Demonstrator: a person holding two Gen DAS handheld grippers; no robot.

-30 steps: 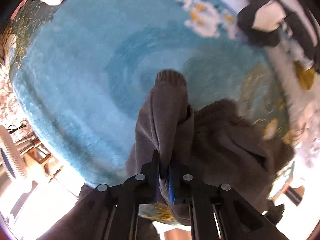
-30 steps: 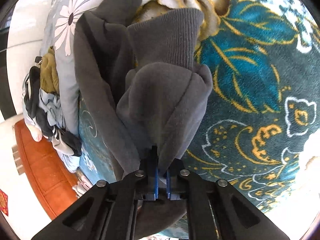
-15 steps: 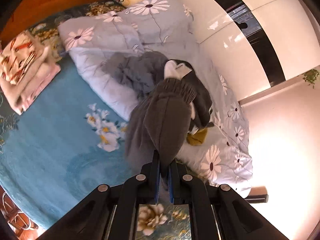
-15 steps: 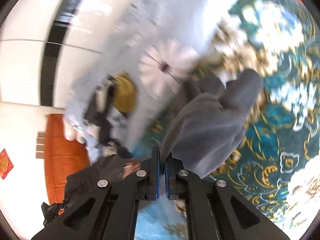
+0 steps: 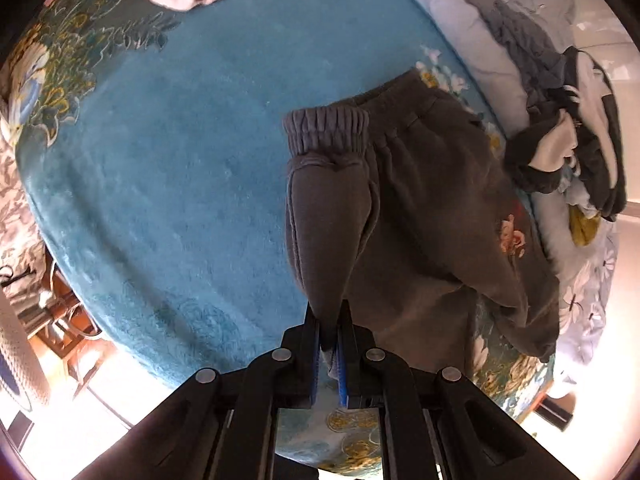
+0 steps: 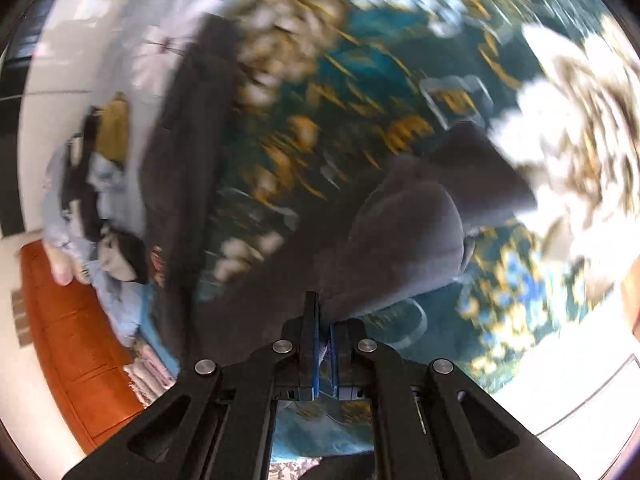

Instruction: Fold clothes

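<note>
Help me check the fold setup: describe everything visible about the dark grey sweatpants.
The dark grey sweatpants look like thick, soft fleece with a ribbed elastic cuff and a gathered waistband. A small floral patch sits on one side. They lie partly spread over the blue floral blanket, one leg lifted and bunched. The left gripper is shut on that leg's fabric; the right gripper is shut on another fold, though that view is motion-blurred.
</note>
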